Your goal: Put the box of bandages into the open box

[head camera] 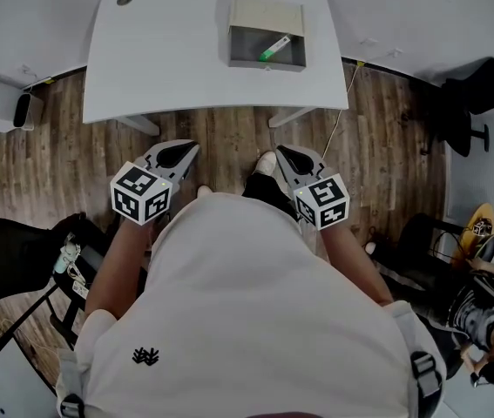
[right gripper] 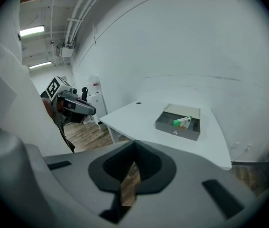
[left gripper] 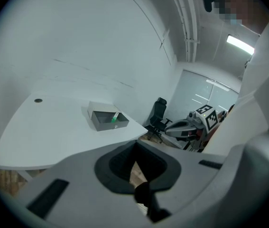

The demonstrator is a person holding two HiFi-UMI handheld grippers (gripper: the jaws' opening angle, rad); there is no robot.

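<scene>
Middle left of head view: left tool (head camera: 186, 151), clenched, empty. Middle right: right tool (head camera: 287, 157), likewise clenched and empty. Both above wooden floor (head camera: 220, 133), well apart from counter (head camera: 168, 50). Farther up, at upper centre, on counter: open box (head camera: 251, 46), containing box of bandages (head camera: 274, 49), green-and-white, lying tilted toward right side of compartment.

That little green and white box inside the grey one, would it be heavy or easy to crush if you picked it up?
Probably light: the small box looks like thin card and is tiny beside the grey box. It could well dent under a hard squeeze. Its flat sides should keep it from rolling.
</scene>
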